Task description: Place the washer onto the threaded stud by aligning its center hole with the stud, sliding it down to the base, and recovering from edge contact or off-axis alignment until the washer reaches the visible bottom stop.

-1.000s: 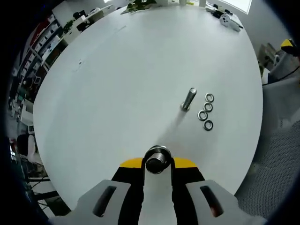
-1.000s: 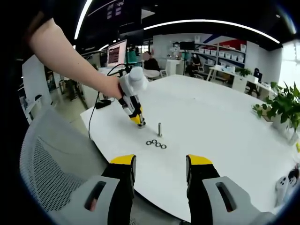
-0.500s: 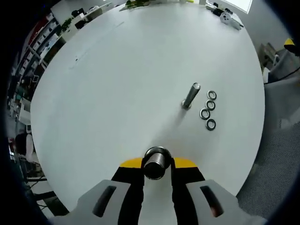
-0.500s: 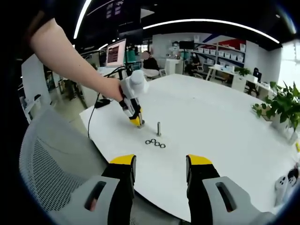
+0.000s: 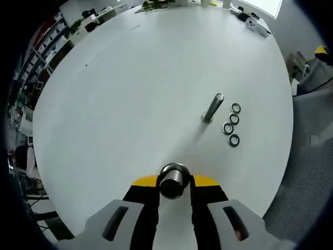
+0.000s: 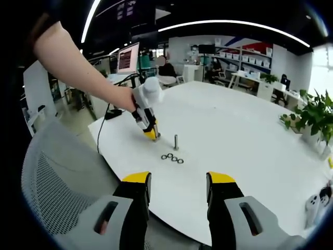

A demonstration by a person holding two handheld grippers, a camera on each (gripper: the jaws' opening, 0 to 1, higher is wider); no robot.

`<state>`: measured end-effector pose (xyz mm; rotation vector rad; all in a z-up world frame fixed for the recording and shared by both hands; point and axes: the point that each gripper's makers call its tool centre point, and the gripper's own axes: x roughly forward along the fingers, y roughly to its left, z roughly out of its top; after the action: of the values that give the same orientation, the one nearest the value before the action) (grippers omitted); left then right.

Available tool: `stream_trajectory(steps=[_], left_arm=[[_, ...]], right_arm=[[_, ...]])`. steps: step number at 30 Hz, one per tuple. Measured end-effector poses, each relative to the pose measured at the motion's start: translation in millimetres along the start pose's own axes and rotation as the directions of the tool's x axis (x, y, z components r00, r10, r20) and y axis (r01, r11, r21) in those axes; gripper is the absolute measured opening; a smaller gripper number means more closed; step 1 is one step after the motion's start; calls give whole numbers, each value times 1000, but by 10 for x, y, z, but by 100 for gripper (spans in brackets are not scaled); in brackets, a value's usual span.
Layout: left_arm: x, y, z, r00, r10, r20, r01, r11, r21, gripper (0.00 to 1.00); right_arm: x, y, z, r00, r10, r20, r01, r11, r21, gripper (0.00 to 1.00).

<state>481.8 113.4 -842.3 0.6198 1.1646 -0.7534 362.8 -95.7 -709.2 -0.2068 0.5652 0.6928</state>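
Four washers (image 5: 231, 123) lie beyond left fingers (image 5: 175, 194) clenching a bolt (image 5: 174, 180) (right fingers (image 6: 178, 194) released)

Left gripper (image 5: 174, 183), seen in the left gripper view: both yellow-tipped jaws rise from the bottom edge, closed tight on a short metal cylinder (image 5: 174, 180) w/ its round end facing the camera. Same gripper (image 6: 151, 134) appears in the right gripper view, upper left, pointing down toward the table w/ tips near the surface. A person's hand (image 6: 125, 98) grips its white body; the bare forearm (image 6: 73, 60) runs up and away to the top-left corner.

Right gripper (image 6: 177, 188), in the right gripper view: two grey jaws w/ yellow tips stand apart, a wide gap between them, nothing held.
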Motion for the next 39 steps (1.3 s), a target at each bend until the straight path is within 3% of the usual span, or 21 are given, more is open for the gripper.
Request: stream_trajectory(steps=[5, 14, 19, 24, 25, 26, 31, 33, 35, 39], left_arm=[[-48, -2, -33, 1000, 17, 6, -17, 1000, -1, 22], [-236, -33, -138, 999, 31, 42, -28, 997, -75, 21], [-367, -89, -146, 993, 56, 106, -42, 991, -130, 21], [-548, -163, -89, 976, 99, 193, -68, 985, -161, 22], [-582, -166, -68, 970, 112, 214, -74, 981, -177, 22], [-644, -167, -13, 954, 139, 266, -85, 975, -205, 22], [-742, -283, -46, 939, 151, 309, -82, 971, -226, 22], [-786, -318, -62, 930, 156, 334, -71, 964, -255, 22], [-848, -373, -35, 910, 152, 387, -34, 955, -295, 22], [-962, -472, -113, 894, 151, 421, -18, 952, -304, 23]], right_arm=[[4, 10, -1, 1000, 5, -1, -5, 1000, -3, 45], [12, 59, 15, 1000, 30, 4, -30, 1000, -11, 45], [15, 88, 19, 999, 42, 5, -42, 999, -18, 45], [13, 104, 26, 999, 51, 8, -50, 999, -21, 45], [13, 107, 26, 999, 52, 7, -52, 998, -21, 45], [13, 111, 27, 998, 54, 8, -54, 998, -21, 45], [22, 143, 17, 998, 68, 2, -67, 997, -29, 45], [20, 145, 19, 998, 70, 2, -70, 997, -25, 45], [22, 154, 18, 997, 74, 1, -74, 997, -28, 44], [25, 182, 11, 997, 83, -4, -83, 996, -36, 44]])
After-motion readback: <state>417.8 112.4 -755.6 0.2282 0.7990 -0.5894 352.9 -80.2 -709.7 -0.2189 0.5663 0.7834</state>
